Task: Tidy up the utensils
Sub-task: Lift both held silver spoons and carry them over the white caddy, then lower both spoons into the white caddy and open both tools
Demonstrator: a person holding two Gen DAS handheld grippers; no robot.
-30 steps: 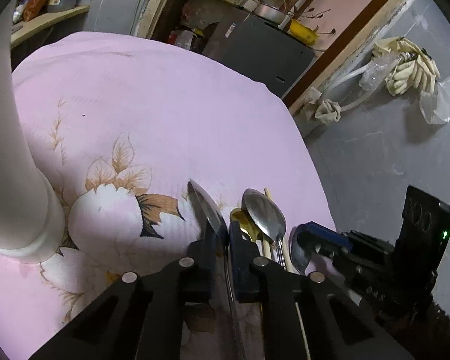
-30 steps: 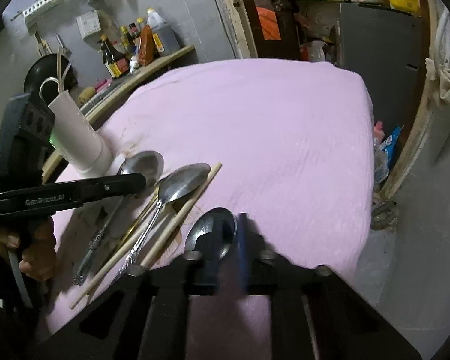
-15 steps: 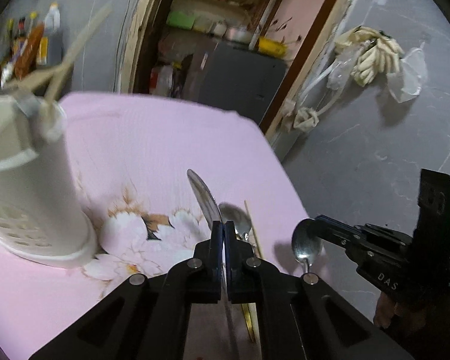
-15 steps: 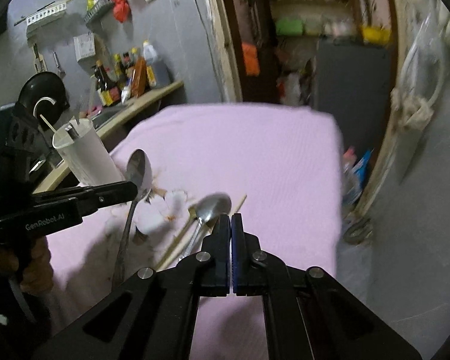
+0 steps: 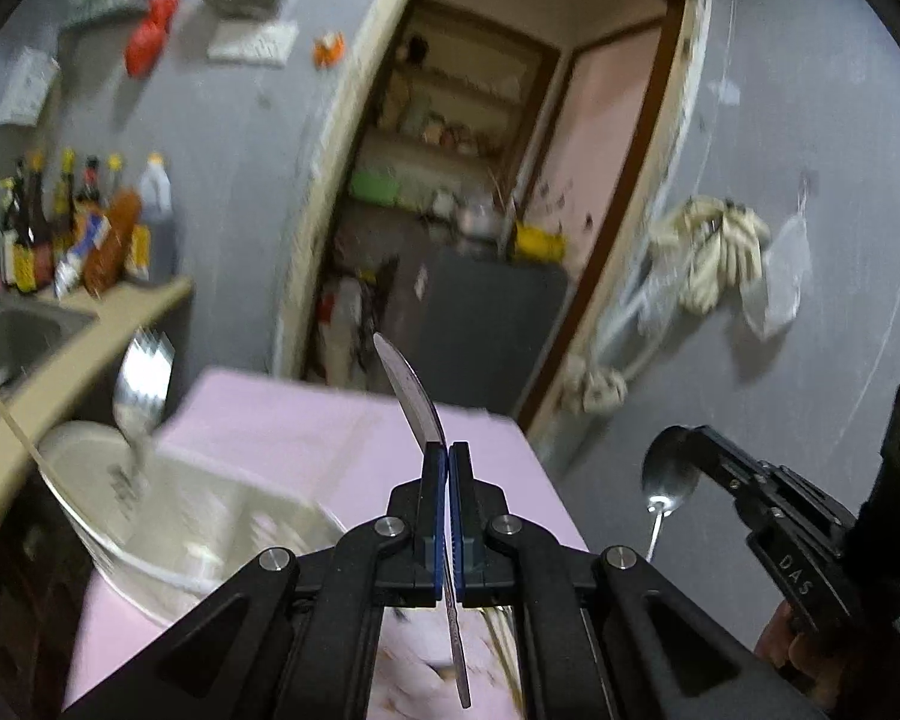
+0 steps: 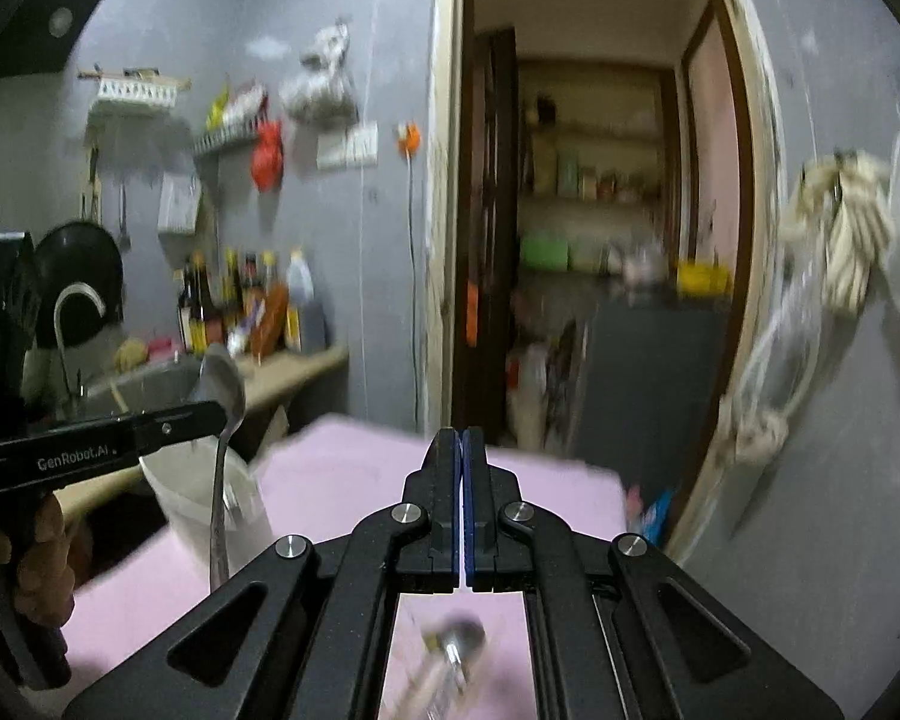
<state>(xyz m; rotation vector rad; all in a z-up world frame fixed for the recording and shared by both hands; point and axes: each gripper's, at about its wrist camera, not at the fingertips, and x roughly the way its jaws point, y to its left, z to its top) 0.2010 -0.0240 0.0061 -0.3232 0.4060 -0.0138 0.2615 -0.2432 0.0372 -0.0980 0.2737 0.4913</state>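
Observation:
My left gripper [image 5: 448, 468] is shut on a steel spoon [image 5: 411, 387], bowl up and handle hanging down, lifted above the pink table [image 5: 306, 420]. It also shows in the right wrist view [image 6: 222, 387], beside the white utensil holder [image 6: 210, 504]. The holder [image 5: 168, 516] sits lower left and holds a fork [image 5: 141, 381]. My right gripper [image 6: 462, 456] is shut on a second spoon [image 5: 669, 477]; only its blurred handle end [image 6: 456, 648] shows under the jaws in its own view.
A counter with sauce bottles [image 5: 72, 234] and a sink [image 5: 12, 330] lies to the left. A doorway with shelves and a dark cabinet [image 5: 486, 324] is behind the table. More utensils lie blurred on the cloth below the left gripper.
Both grippers have risen well above the table, each carrying its spoon. The left one has come over beside the white holder, and the views now tilt up toward the wall and doorway.

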